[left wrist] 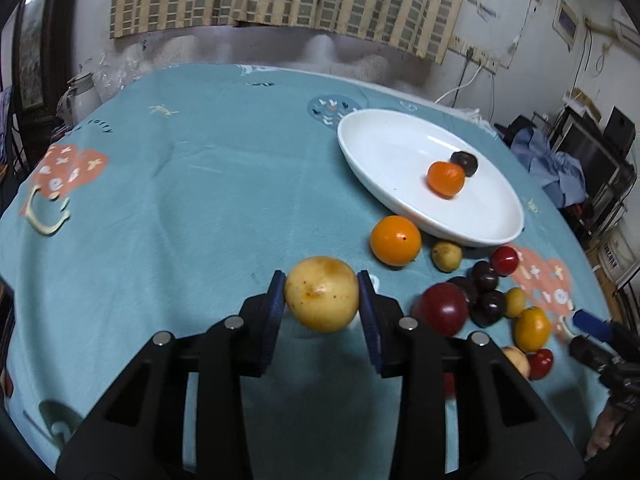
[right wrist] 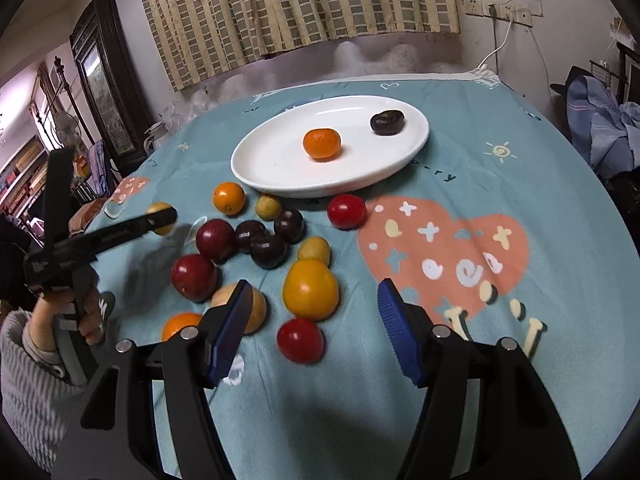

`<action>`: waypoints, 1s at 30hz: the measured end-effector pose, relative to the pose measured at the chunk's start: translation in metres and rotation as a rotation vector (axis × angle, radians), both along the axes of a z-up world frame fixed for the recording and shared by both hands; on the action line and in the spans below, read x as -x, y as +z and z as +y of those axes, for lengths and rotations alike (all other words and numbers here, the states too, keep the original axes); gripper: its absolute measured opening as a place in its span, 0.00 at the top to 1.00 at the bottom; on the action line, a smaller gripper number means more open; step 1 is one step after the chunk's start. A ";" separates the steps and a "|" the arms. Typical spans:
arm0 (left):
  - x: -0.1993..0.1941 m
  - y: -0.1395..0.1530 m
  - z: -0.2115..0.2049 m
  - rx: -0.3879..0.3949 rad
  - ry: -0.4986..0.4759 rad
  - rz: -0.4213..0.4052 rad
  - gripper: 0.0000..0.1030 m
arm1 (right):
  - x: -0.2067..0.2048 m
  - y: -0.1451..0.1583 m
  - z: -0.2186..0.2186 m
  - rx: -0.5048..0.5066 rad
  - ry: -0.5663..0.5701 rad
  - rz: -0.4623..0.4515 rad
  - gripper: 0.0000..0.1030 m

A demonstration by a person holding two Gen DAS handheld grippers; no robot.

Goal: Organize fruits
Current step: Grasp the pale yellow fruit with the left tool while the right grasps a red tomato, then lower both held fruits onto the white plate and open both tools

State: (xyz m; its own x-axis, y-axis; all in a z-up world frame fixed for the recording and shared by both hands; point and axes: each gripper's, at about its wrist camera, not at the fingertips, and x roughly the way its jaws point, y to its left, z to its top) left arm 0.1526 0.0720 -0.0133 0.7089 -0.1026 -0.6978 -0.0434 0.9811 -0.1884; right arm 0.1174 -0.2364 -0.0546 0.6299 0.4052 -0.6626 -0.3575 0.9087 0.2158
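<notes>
My left gripper (left wrist: 322, 294) is shut on a yellow round fruit (left wrist: 322, 294) and holds it above the cloth, left of the fruit pile. The white oval plate (left wrist: 380, 152) holds a mandarin (left wrist: 446, 177) and a dark plum (left wrist: 465, 163); in the right wrist view the plate (right wrist: 272, 160) holds the same mandarin (right wrist: 321, 143) and plum (right wrist: 387, 122). My right gripper (right wrist: 314, 316) is open and empty, low over the near fruits, around an orange (right wrist: 310, 290) and a red fruit (right wrist: 300, 340). Several plums, oranges and small yellow fruits lie loose in front of the plate.
A teal patterned tablecloth (right wrist: 500, 208) covers the round table. The left gripper and the hand holding it show at the left of the right wrist view (right wrist: 100, 236). A white kettle (left wrist: 82, 94) stands at the table's far left edge. Furniture and clothes crowd the right side.
</notes>
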 end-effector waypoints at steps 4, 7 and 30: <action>0.016 0.005 -0.003 0.019 -0.018 -0.017 0.65 | 0.002 -0.015 0.013 0.058 0.032 0.039 0.54; 0.019 0.004 -0.010 0.010 -0.038 -0.016 0.64 | 0.003 -0.023 0.023 0.100 0.058 0.052 0.58; -0.012 0.022 -0.023 -0.039 -0.057 -0.010 0.64 | -0.025 0.050 0.004 -0.020 0.021 -0.091 0.73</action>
